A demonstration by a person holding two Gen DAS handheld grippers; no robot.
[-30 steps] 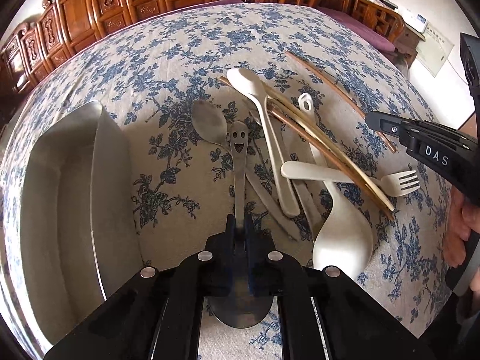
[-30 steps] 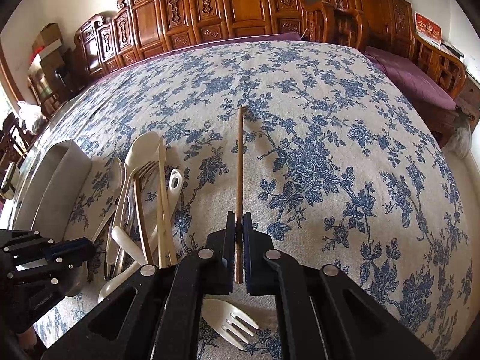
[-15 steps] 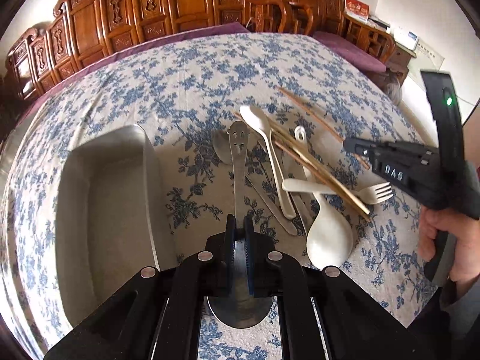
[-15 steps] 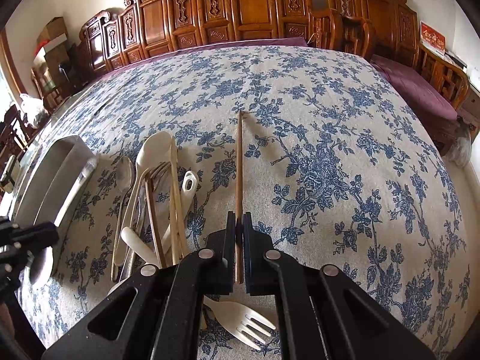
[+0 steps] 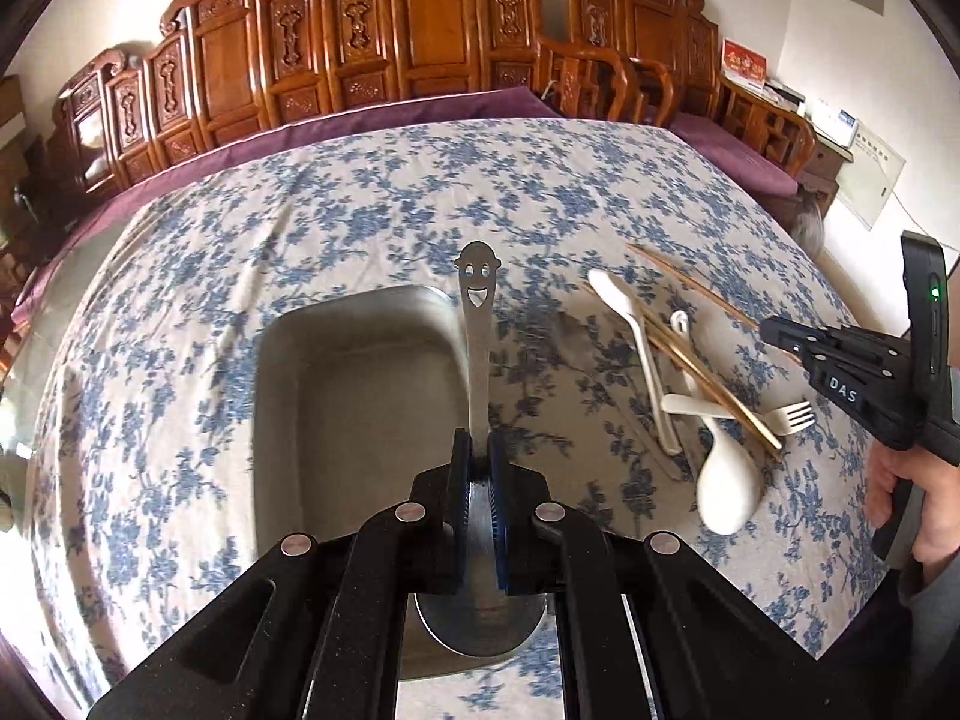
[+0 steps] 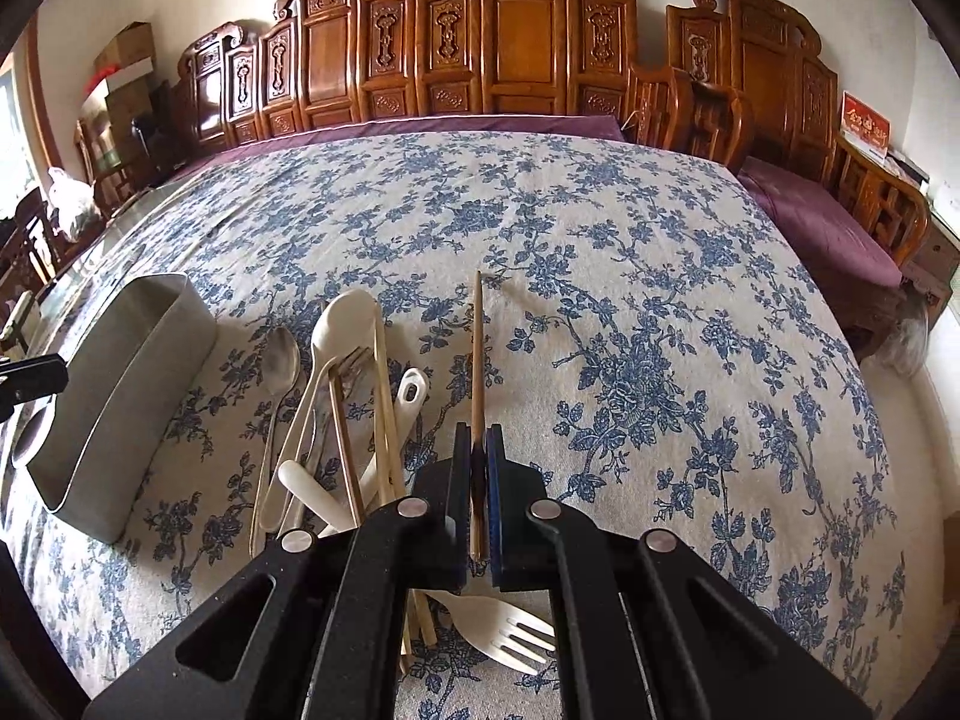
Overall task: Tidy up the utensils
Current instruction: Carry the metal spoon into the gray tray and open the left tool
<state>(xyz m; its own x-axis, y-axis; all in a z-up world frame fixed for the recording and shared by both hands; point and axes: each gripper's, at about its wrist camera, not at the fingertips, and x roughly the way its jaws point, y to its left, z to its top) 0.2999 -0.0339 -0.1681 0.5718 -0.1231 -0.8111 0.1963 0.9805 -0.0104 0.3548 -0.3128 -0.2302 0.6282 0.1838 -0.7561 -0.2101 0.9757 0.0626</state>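
Left gripper (image 5: pixel 479 450) clamped tight on steel spoon with smiley-face cutout handle (image 5: pixel 477 324), handle pointing forward, bowl under the jaws, hanging over rectangular stainless steel tray (image 5: pixel 300 348). Right gripper (image 6: pixel 478 450) pinched closed on thin brown wooden chopstick (image 6: pixel 477 354), tip lifted off blue-floral tablecloth (image 6: pixel 630 300). Just left of it: pile of cream plastic spoons (image 6: pixel 342 324), chopsticks, one metal spoon (image 6: pixel 282 360). Cream plastic fork (image 6: pixel 504 630) below right jaws. Tray left of pile.

A blue-flowered tablecloth (image 6: pixel 600 228) is covering the surface. Carved wooden chairs (image 6: pixel 516 30) are lining the far wall, purple cushions (image 6: pixel 822 222) lying on their seats. Cardboard boxes (image 6: pixel 120 72) are standing stacked at far left.
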